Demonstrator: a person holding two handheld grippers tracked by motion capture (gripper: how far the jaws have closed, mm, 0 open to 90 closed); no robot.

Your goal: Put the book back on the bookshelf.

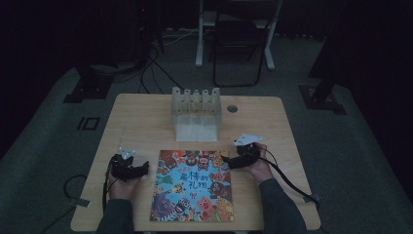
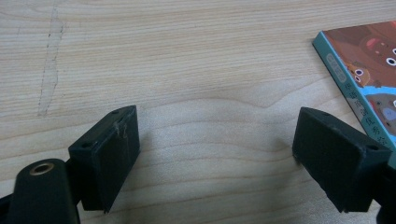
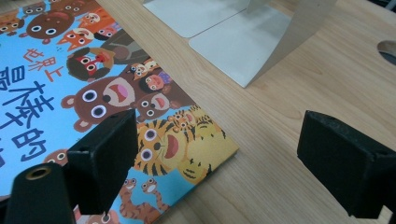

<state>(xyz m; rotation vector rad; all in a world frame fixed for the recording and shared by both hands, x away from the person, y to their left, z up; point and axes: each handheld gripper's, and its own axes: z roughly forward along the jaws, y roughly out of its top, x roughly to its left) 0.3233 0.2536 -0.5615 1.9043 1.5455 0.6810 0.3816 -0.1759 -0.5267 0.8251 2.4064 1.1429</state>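
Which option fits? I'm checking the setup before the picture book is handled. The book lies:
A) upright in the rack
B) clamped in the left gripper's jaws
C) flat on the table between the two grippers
C: the picture book lies flat on the table, with the left gripper and right gripper at its sides.

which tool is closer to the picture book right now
Right. The right tool hangs open over the picture book's far right corner; the left tool sits open just off its left edge, over the table.

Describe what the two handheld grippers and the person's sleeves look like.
Both the left gripper and the right gripper are black, each with two blocky, flat-faced jaws, a pale three-cornered plate on top and a trailing black cable. The sleeves are dark and long.
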